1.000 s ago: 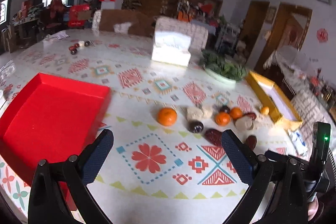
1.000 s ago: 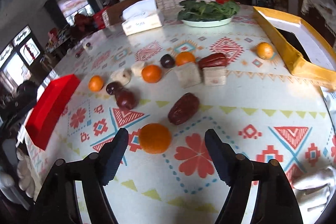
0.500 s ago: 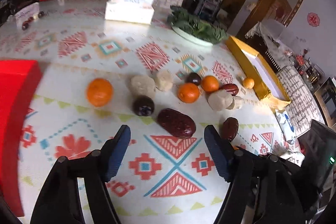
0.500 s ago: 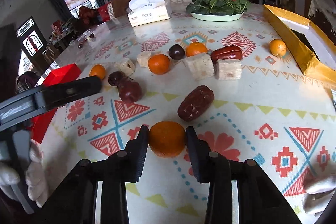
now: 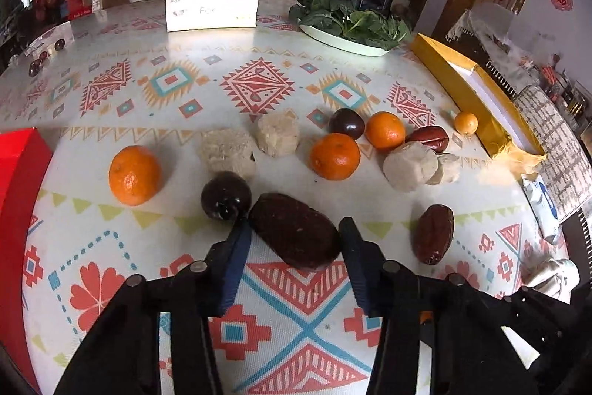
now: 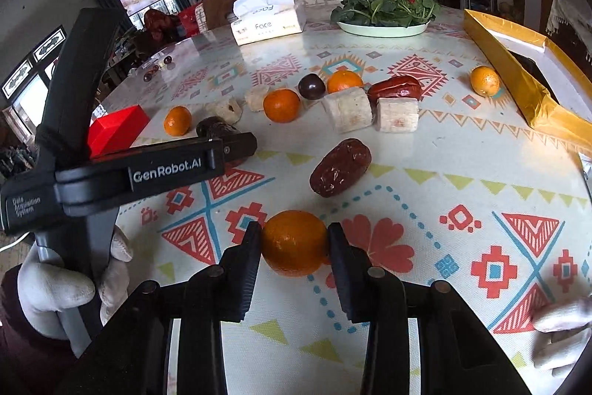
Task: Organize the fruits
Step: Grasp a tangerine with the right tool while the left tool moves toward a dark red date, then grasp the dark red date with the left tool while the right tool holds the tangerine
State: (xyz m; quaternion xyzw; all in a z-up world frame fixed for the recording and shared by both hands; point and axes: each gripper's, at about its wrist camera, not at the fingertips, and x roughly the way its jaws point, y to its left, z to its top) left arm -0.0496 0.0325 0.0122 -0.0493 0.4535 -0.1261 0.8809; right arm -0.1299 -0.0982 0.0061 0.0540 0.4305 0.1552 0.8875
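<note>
My left gripper (image 5: pixel 292 228) has its jaws closing on a large dark red date (image 5: pixel 296 237) lying on the patterned tablecloth (image 5: pixel 185 87), and both pads touch the date's sides. A dark plum (image 5: pixel 225 195) sits just left of that grip. My right gripper (image 6: pixel 292 239) is shut on an orange (image 6: pixel 294 245) that rests on the cloth. Beyond it lies another date (image 6: pixel 340 167). The left gripper's black body (image 6: pixel 148 169) crosses the left of the right wrist view, held by a gloved hand (image 6: pixel 55 291).
More oranges (image 5: pixel 135 174), pale chunks (image 5: pixel 229 150) and a plum (image 5: pixel 346 123) lie in a row mid-table. A red tray (image 5: pixel 18 191) stands at the left, a yellow box (image 5: pixel 477 110) at the right. A tissue box (image 5: pixel 211 6) and a plate of greens (image 5: pixel 347 24) stand at the back.
The left gripper came forward and down from beside the red tray to the dark date, and its jaws narrowed around it. The right jaws closed onto the orange and then held still.
</note>
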